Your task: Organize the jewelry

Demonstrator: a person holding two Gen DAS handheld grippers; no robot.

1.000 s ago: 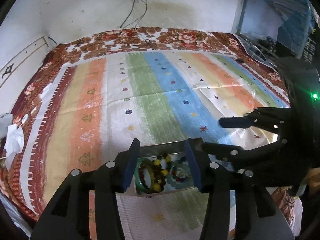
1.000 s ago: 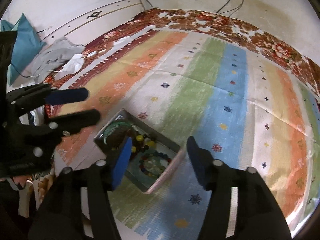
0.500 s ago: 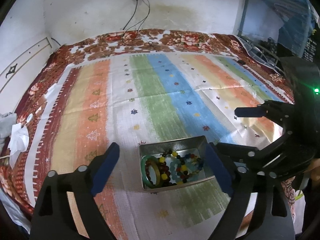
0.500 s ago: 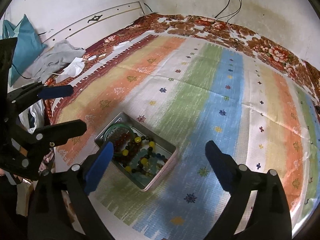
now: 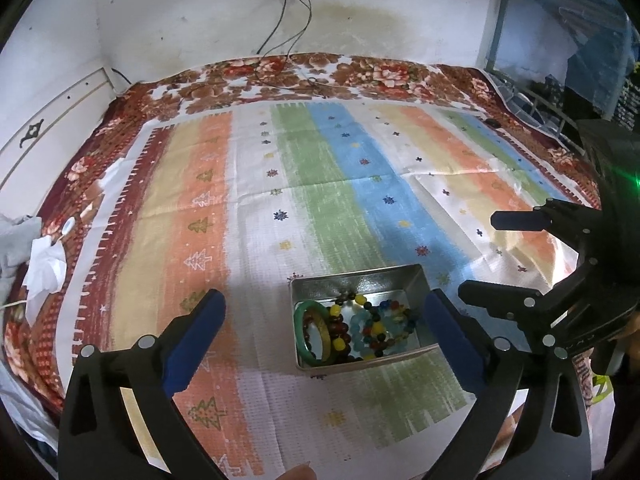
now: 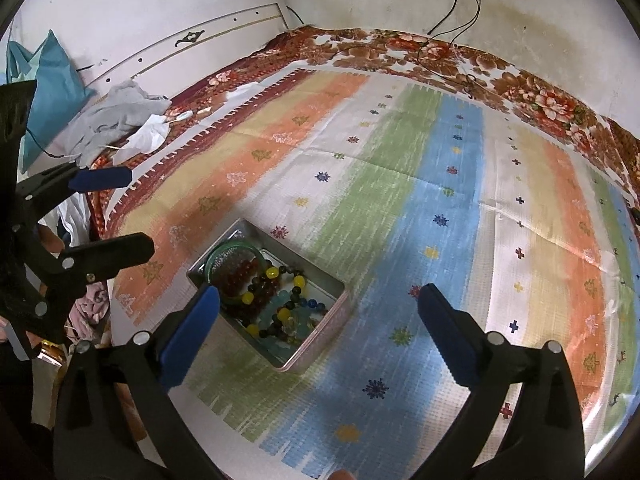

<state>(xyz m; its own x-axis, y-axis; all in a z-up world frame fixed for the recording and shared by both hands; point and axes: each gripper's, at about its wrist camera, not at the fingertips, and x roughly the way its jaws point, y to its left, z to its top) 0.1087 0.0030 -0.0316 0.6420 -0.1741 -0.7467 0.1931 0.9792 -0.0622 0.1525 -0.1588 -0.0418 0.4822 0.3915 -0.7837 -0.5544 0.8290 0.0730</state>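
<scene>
**Both grippers spread wide above the jewelry tin**

Hovering nearest the lens: left gripper (image 5: 324,320), blue-padded fingers (image 5: 194,336) having just been opening, now standing far apart with nothing clamped between them. Same for the right gripper (image 6: 318,312), fingers (image 6: 446,328) just spread wide and empty, only cloth showing in the gap.

Lying just beyond the fingertips, on the striped cloth (image 5: 320,184): an open metal tin (image 5: 356,280), touching neither gripper. Resting inside it: a green bangle (image 5: 306,336) at the left end, tangled beside strings of red, yellow, dark and blue beads (image 5: 372,328).

Spreading further back: a floral blanket (image 5: 360,76) over the bed. Lying crumpled at its left edge: grey cloth (image 6: 108,120). Hanging down the white wall behind: cables (image 5: 288,20) from a socket.
</scene>
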